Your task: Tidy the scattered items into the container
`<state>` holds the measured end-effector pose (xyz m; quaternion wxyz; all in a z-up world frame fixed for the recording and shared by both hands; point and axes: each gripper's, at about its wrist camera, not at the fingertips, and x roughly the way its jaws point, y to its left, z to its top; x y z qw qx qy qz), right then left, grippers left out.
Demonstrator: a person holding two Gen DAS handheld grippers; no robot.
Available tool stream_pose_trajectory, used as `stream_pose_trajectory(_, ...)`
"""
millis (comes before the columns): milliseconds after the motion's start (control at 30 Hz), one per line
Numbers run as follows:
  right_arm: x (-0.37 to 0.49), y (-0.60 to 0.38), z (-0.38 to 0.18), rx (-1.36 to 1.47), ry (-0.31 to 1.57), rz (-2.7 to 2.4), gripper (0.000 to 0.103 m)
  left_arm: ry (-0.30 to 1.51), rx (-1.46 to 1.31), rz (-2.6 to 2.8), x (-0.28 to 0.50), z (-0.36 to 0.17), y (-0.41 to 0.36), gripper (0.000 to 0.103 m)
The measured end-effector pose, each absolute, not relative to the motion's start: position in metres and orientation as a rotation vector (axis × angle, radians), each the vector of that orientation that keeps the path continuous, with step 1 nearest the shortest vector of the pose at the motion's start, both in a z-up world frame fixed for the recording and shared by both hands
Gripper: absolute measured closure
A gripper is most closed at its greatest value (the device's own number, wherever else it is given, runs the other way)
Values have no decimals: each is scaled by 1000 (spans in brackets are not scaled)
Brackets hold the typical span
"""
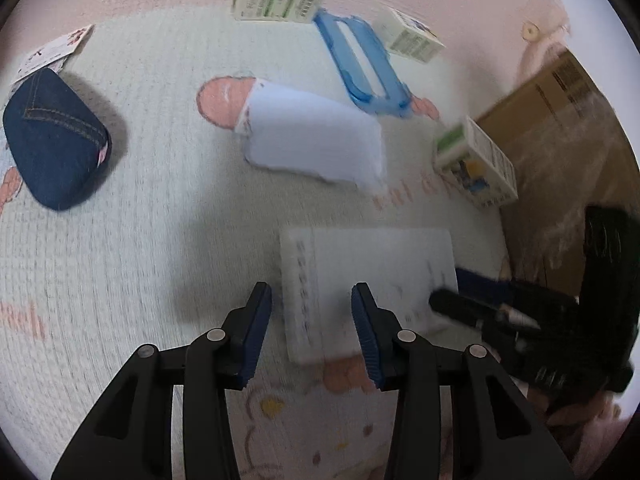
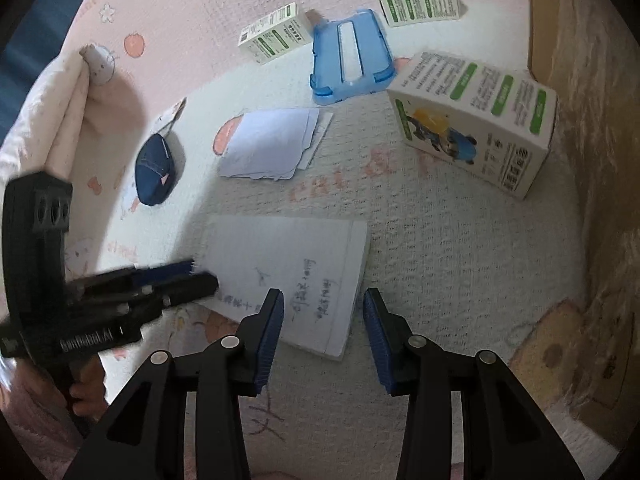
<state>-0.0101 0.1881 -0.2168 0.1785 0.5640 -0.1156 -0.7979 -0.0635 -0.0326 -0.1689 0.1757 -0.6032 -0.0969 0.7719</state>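
Both grippers hang over the quilted mat [image 2: 460, 248], and both are spread wide with nothing between the pads. The left gripper [image 1: 312, 332] sits above the near edge of the one white notepad [image 1: 368, 280]; the right gripper [image 2: 324, 336] hovers over that same notepad's near corner [image 2: 288, 272], handwriting showing on the page.

Count the boxes: three green-and-white cartons. From the right wrist view, one large carton [image 2: 472, 120] at two o'clock, one small carton [image 2: 276, 34] at eleven, and a third carton [image 2: 418, 0] at one, up near the top edge. One blue plastic frame [image 2: 350, 56] lies at twelve between the small cartons. One stack of pale lilac paper [image 2: 272, 144] sits just past the notepad, and one denim pouch [image 2: 154, 172] rests at ten o'clock, a paper tag [image 2: 172, 114] just beyond it.

The container: a brown cardboard box [image 1: 560, 96] stands at two o'clock in the left wrist view, beside the large carton. All the items lie on the mat, outside it.
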Motion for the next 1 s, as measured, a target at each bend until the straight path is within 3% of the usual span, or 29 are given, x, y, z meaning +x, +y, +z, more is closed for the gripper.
stream_pose_trajectory(100,-15,177,-219,1609,-247,-2266,64,-360,-1719,2165,-71,-173,-34,57)
stream_pose_trajectory(233,-23,185,-226,1568,-403,-2233,52,-394,-1711,2166,-68,-173,-39,59)
stream_pose_trajectory(333,-23,192,-228,1550,-466,-2216,52,-430,-1714,2172,-65,-172,-43,64)
stream_pose_trajectory(367,-22,192,-227,1547,-456,-2229,57,-423,-1716,2176,-65,-171,-43,66)
stream_pose_trajectory(400,-20,190,-226,1550,-392,-2267,70,-416,-1716,2181,-64,-170,-43,67)
stream_pose_trajectory(500,-15,188,-221,1534,-356,-2310,79,-397,-1708,2198,-60,-163,-43,68)
stream_pose_trajectory(700,-3,186,-180,1388,-248,-2428,84,-427,-1604,2234,-53,-127,-43,68)
stream_pose_trajectory(1000,12,215,-106,1139,-354,-2544,85,-440,-1333,2297,-54,-40,-29,69)
